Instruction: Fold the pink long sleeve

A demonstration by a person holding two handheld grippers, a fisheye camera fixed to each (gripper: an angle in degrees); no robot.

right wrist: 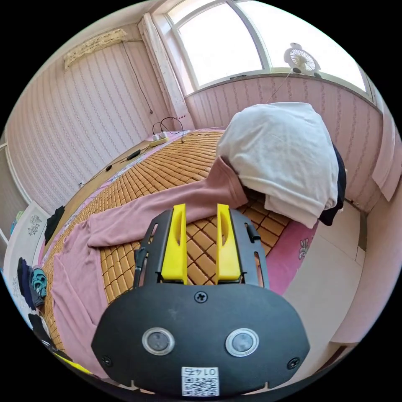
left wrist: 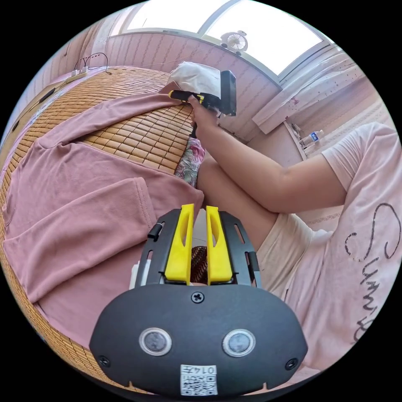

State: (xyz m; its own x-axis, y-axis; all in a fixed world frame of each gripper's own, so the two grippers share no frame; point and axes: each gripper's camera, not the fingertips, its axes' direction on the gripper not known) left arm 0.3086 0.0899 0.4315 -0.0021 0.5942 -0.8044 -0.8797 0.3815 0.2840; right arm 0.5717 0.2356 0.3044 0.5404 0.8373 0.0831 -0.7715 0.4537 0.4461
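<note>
Although one sleeve already lies folded across its body, the pink long sleeve [left wrist: 83, 201] is far from finished: it sprawls flat on the bamboo mat [left wrist: 138, 134], and its other sleeve [right wrist: 167, 205] still stretches straight out over the slats, its cuff reaching the foot of a heap of white cloth [right wrist: 284, 159]. In the judgement of the scene, the first fold is done; the outstretched sleeve has yet to be brought in, and the body has yet to be doubled over.

The left gripper [left wrist: 199, 247] hangs over the shirt's near edge with its yellow jaws a narrow gap apart and nothing between them. The right gripper [right wrist: 200, 247] hovers above the bare mat just short of the long sleeve, jaws parted somewhat wider and also empty. In the left gripper view, the person's hand [left wrist: 205, 115] holds that gripper near the cuff, beside the white heap.

Farther out, a small fan [right wrist: 302, 58] stands on the sill under the bright window, and cables with a power strip [right wrist: 161, 136] lie at the mat's far end.
</note>
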